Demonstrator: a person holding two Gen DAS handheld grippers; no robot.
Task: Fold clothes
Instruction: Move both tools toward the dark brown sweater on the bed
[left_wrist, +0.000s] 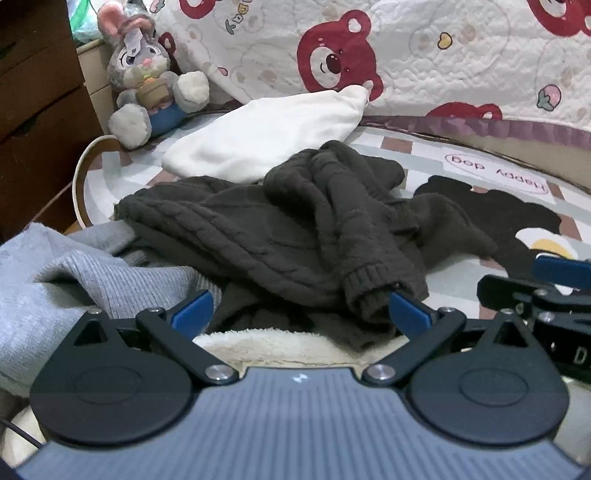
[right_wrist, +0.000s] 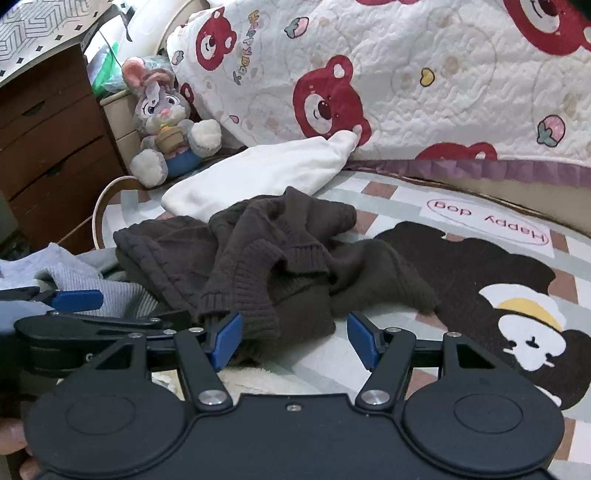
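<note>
While both grippers are angling down over the bed, the left gripper (left_wrist: 301, 308) is gaping wide and the right gripper (right_wrist: 293, 339) is standing apart, neither clamping. Dark brown cable-knit sweater (left_wrist: 280, 229) is lying crumpled on the checked sheet (right_wrist: 388, 192), cuff pointing toward the grippers. Only the right view is showing the dresser (right_wrist: 48, 147) fully.

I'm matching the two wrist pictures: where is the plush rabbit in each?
Left wrist: plush rabbit sits upper left, beside the wooden drawers.
Right wrist: plush rabbit sits upper left, nearer centre.
Shared landmark: white cloth, lower right of it.
</note>
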